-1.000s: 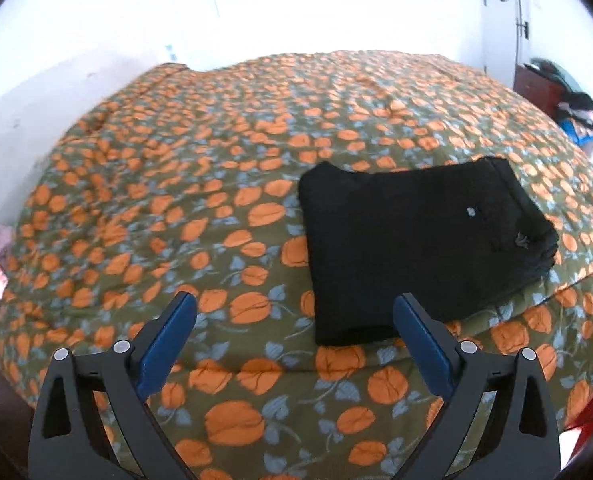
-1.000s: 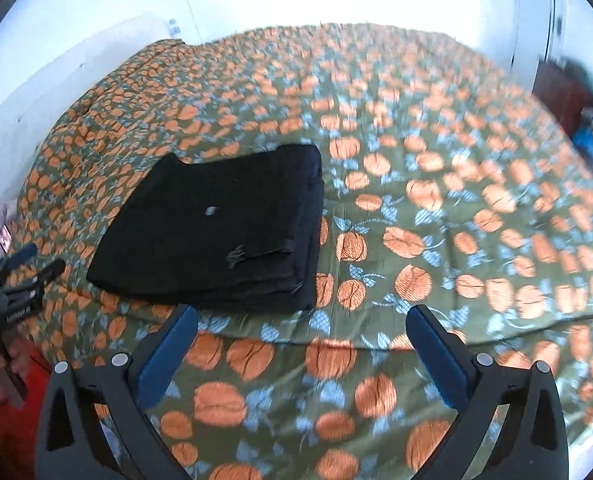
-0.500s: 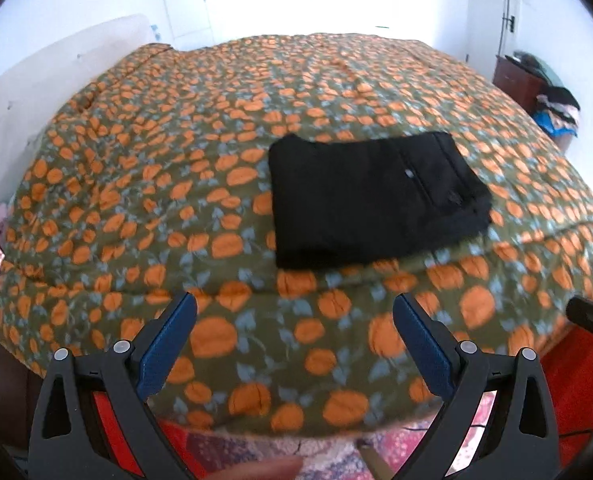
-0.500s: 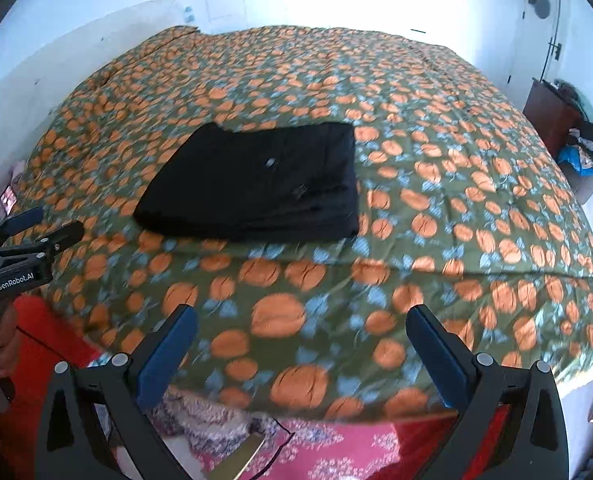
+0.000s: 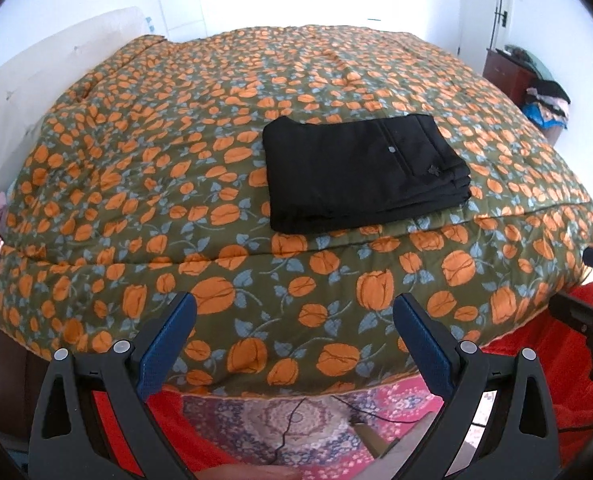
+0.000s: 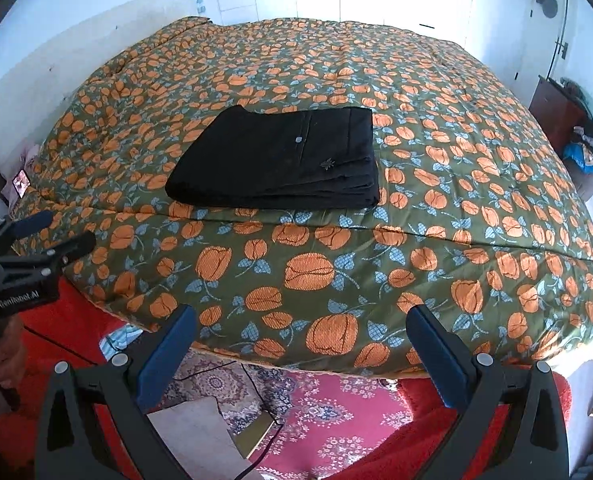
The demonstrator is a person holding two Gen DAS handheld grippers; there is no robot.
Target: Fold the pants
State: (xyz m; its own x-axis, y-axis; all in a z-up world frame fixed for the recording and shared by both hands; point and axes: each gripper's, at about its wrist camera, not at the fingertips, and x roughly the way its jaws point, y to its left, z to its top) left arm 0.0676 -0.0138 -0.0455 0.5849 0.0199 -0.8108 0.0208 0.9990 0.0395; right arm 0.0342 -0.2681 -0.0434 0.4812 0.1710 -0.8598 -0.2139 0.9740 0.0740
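Note:
The black pants (image 5: 360, 172) lie folded into a flat rectangular stack on the bed, near its front edge; they also show in the right wrist view (image 6: 280, 160). My left gripper (image 5: 294, 330) is open and empty, held off the bed in front of its edge. My right gripper (image 6: 300, 338) is open and empty, also back from the bed. The left gripper shows at the left edge of the right wrist view (image 6: 36, 236). The right gripper's fingers (image 5: 576, 308) show at the right edge of the left wrist view.
The bed has an olive quilt with orange flowers (image 5: 216, 140) (image 6: 456, 160). A pink patterned rug (image 6: 316, 408) and a cable lie on the floor below. A dark cabinet with piled clothes (image 6: 576, 140) stands at the right wall. A white headboard (image 5: 36, 72) is at the left.
Both grippers have pulled back and away from the bed; the pants now look smaller and farther off. The floor and rug have come into view. The pants have not moved.

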